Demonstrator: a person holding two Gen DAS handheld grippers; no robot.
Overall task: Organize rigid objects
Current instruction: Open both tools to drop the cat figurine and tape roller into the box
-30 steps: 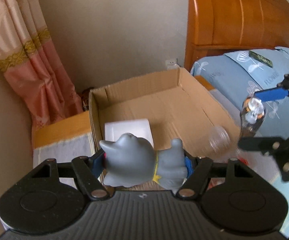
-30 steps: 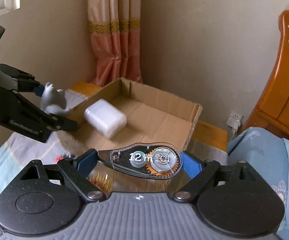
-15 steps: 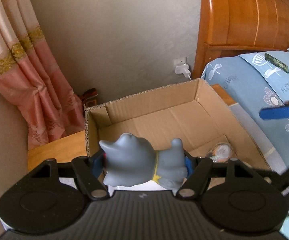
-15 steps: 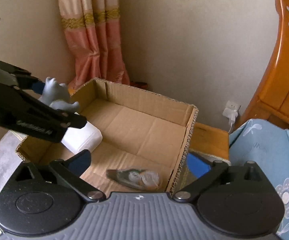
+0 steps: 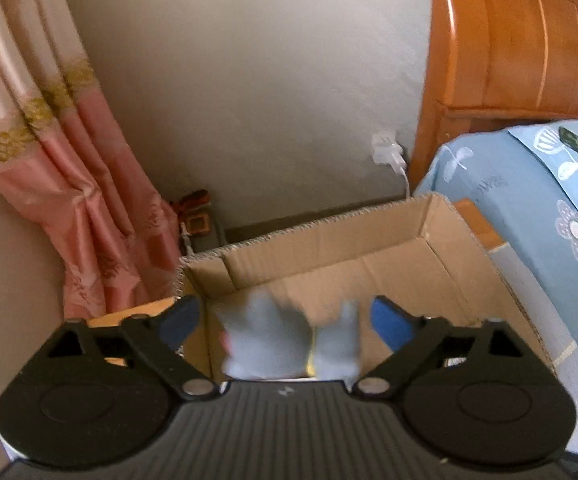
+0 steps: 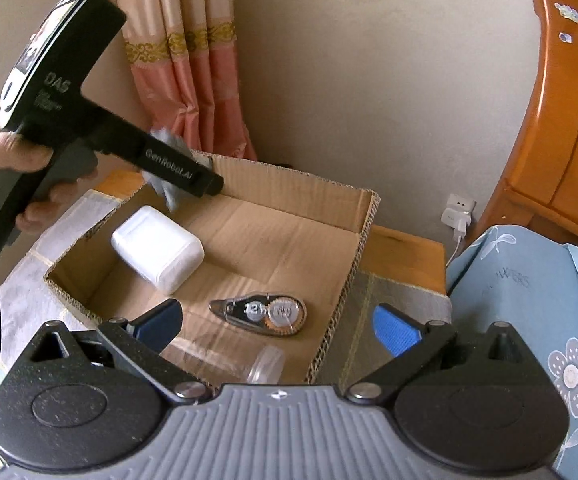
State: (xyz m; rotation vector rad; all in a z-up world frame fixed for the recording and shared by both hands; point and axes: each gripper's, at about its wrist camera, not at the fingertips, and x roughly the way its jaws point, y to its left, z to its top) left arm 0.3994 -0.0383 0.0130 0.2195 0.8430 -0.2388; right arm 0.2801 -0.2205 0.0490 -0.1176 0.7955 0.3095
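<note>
Toy (image 5: 289, 332): blurred, loose between wide-spread left gripper (image 5: 285, 320) fingers, above cardboard box (image 5: 369, 236). Probably light, rubbery, grabbed best across body. Right gripper (image 6: 277, 324) wide, empty; tape dispenser (image 6: 261, 312), white case (image 6: 157, 248) inside.

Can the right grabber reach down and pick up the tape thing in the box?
Probably yes. The right gripper is open just above the correction tape, which lies uncovered on the box floor, apart from the white case.

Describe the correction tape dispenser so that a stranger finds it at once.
Look into the open brown cardboard box beside the bed. On its floor lies a clear teardrop-shaped correction tape dispenser, marked "12 m", with an orange gear. Its neighbours are a white plastic case and a transparent jar.
</note>
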